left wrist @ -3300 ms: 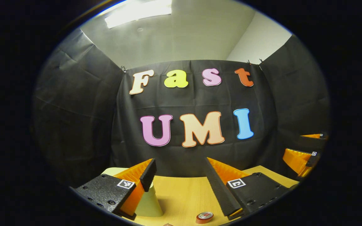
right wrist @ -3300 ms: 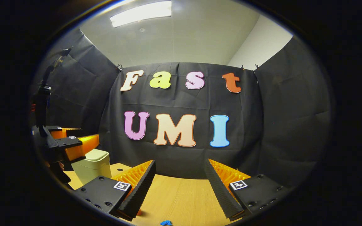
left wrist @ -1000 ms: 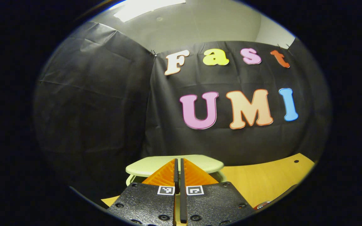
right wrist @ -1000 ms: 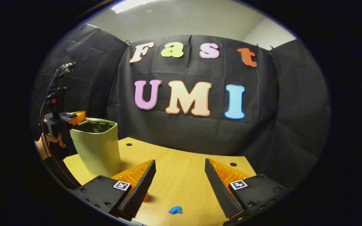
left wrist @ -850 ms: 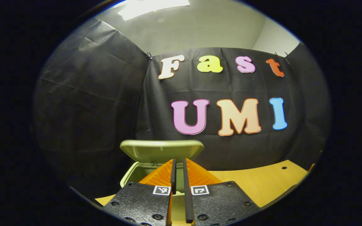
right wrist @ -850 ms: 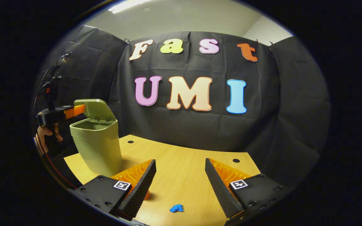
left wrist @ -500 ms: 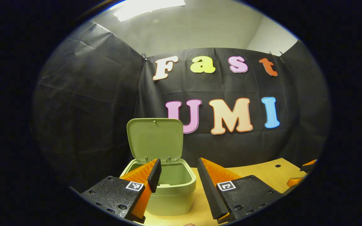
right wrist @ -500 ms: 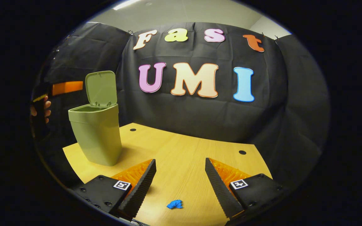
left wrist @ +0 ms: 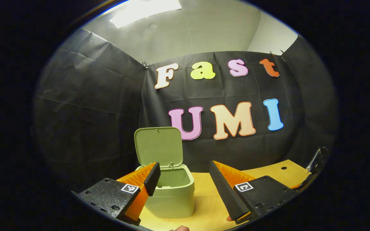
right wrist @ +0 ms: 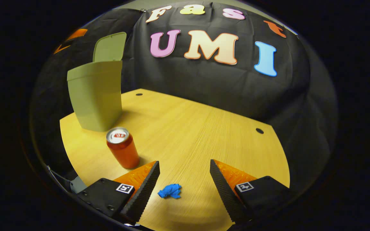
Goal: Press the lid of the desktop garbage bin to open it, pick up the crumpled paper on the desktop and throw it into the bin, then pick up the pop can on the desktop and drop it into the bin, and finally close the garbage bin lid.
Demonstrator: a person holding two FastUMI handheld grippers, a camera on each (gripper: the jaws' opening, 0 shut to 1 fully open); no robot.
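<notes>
Bin (right wrist: pixel 96 96) lid up; can (right wrist: pixel 122 152) beside paper (right wrist: pixel 170 191) btwn right gripper (right wrist: pixel 184 178) fingers.

Left gripper (left wrist: pixel 181 179) and right gripper (right wrist: pixel 185 178): jaws spread, empty.

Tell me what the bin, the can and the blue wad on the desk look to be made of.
Bin: looks like moulded plastic, matt pale green, with smooth even walls and a thin hinged lid standing open.
Can: likely metal, with a shiny silver top and a glossy red side.
Blue wad: crumpled paper by its sharp creases.
Desk: pale wood-grain finish, possibly laminate.
</notes>
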